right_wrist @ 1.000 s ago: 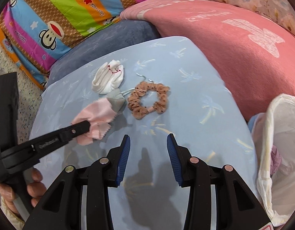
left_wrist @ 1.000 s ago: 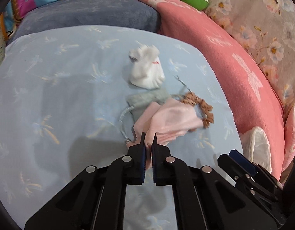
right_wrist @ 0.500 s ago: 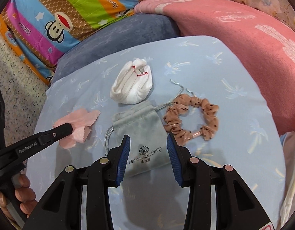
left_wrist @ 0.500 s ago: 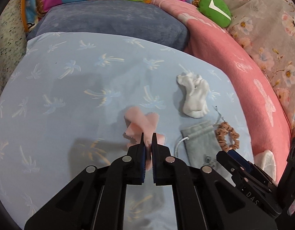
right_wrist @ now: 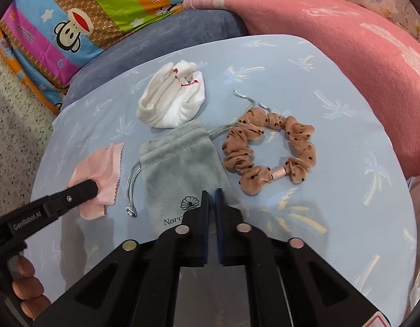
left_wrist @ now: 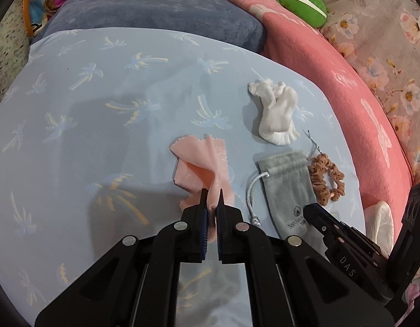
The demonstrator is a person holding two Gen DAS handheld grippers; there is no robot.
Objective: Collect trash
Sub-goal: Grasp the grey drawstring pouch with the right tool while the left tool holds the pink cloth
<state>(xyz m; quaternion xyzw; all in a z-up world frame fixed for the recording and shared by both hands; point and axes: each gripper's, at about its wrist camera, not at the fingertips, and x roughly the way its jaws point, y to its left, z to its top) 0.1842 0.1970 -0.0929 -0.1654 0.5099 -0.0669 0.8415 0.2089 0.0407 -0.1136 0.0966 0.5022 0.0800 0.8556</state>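
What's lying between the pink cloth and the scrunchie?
The grey pouch lies between the pink cloth and the scrunchie, its drawstring trailing toward the cloth. The right wrist view shows it best.

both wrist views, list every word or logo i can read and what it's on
"GenRobot.AI" on the left tongs arm.
"DAS", then cut off, on the right tongs arm.
"Narc", rest hidden by the tongs, under a shell logo on the grey pouch.
"Dau...", upside down, partly legible, on the monkey-print bedding.
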